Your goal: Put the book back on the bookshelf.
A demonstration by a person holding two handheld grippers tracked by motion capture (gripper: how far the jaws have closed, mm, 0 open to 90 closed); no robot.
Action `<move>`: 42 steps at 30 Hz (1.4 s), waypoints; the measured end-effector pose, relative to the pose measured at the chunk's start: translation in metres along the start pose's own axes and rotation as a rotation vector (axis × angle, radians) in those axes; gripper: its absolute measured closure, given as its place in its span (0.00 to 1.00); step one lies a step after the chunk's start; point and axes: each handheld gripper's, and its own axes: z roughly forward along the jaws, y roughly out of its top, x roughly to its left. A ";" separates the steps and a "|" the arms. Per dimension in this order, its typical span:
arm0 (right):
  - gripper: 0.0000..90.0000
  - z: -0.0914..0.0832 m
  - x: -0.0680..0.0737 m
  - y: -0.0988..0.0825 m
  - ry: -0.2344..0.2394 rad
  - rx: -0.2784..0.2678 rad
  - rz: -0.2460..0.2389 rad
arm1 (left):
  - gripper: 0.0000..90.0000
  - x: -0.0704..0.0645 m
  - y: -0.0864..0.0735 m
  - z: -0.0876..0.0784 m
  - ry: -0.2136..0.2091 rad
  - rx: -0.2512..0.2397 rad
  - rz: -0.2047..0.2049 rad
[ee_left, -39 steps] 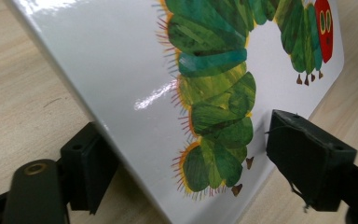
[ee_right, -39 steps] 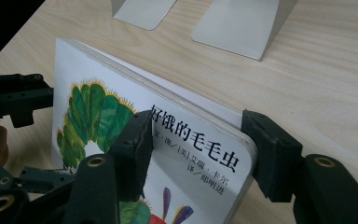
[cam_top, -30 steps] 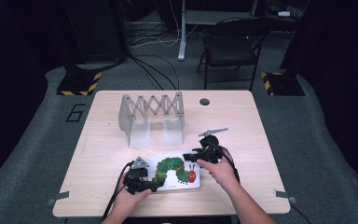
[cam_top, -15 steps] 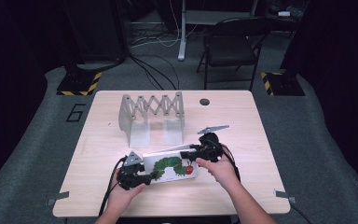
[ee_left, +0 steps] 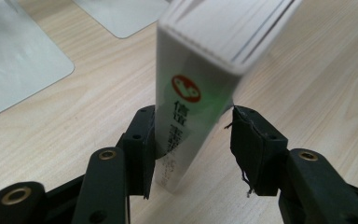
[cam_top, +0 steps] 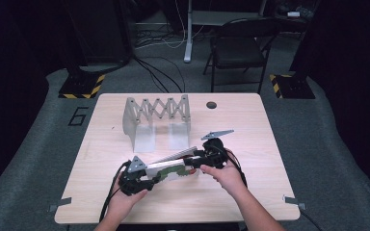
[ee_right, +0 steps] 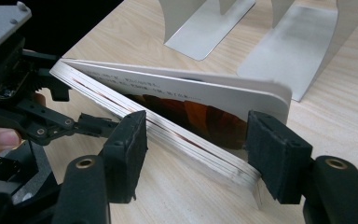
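Book [cam_top: 169, 167] low centre of the high view, tilted up on edge off the table [cam_top: 270, 144], between both grippers. Left gripper [cam_top: 136, 178] at its left end: jaws just closing, one pad touching the spine, the other a little apart. Right gripper [cam_top: 207, 159] at the right end: jaws just opening, astride the page edges, not pressing. Rack [cam_top: 158, 120] stands behind, upper centre.
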 end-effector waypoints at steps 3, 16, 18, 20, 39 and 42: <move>0.42 0.000 -0.001 -0.001 0.000 0.006 -0.003 | 0.56 0.000 0.002 -0.003 -0.004 -0.017 0.000; 0.37 0.002 -0.005 -0.003 0.000 -0.002 0.005 | 0.54 -0.009 0.015 -0.020 -0.041 -0.068 0.068; 0.37 0.002 -0.005 -0.003 0.000 -0.004 0.004 | 0.54 -0.015 0.020 -0.022 -0.041 -0.063 0.094; 0.36 0.001 -0.006 -0.003 0.002 -0.004 0.007 | 0.55 -0.019 0.021 -0.023 -0.038 -0.060 0.104; 0.42 -0.024 -0.029 -0.002 -0.080 -0.083 0.072 | 0.71 -0.028 0.022 -0.024 -0.036 -0.058 0.119; 0.42 -0.025 -0.037 -0.003 -0.068 -0.097 0.101 | 0.75 -0.031 0.023 -0.024 -0.051 -0.059 0.139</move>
